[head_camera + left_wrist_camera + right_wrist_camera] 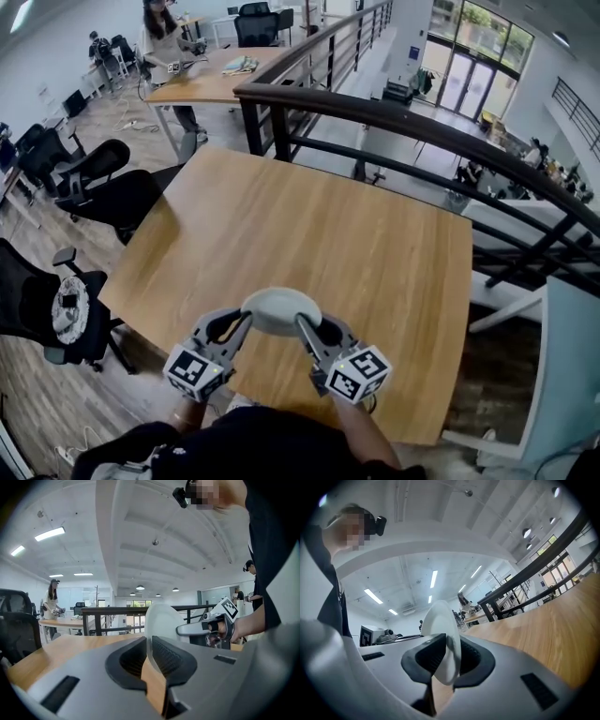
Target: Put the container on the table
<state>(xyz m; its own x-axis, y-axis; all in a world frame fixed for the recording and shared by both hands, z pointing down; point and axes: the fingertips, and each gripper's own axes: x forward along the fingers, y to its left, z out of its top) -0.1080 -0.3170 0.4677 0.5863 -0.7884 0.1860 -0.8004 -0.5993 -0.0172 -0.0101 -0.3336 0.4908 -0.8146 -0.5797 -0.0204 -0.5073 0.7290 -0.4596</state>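
A shallow white container (280, 310) hangs over the near part of the wooden table (375, 244), gripped by its rim on both sides. My left gripper (246, 321) is shut on its left rim and my right gripper (302, 323) on its right rim. In the left gripper view the container (161, 620) stands edge-on between the black pads (166, 656), with my right gripper (208, 626) beyond it. The right gripper view shows the white rim (443, 639) pinched between that gripper's pads (431, 656). I cannot tell whether its underside touches the tabletop.
A dark metal railing (422, 141) runs along the table's far and right sides. Black office chairs (103, 187) stand at the left. Farther back is a second desk (202, 84) with a person beside it. The table's near edge lies just below the grippers.
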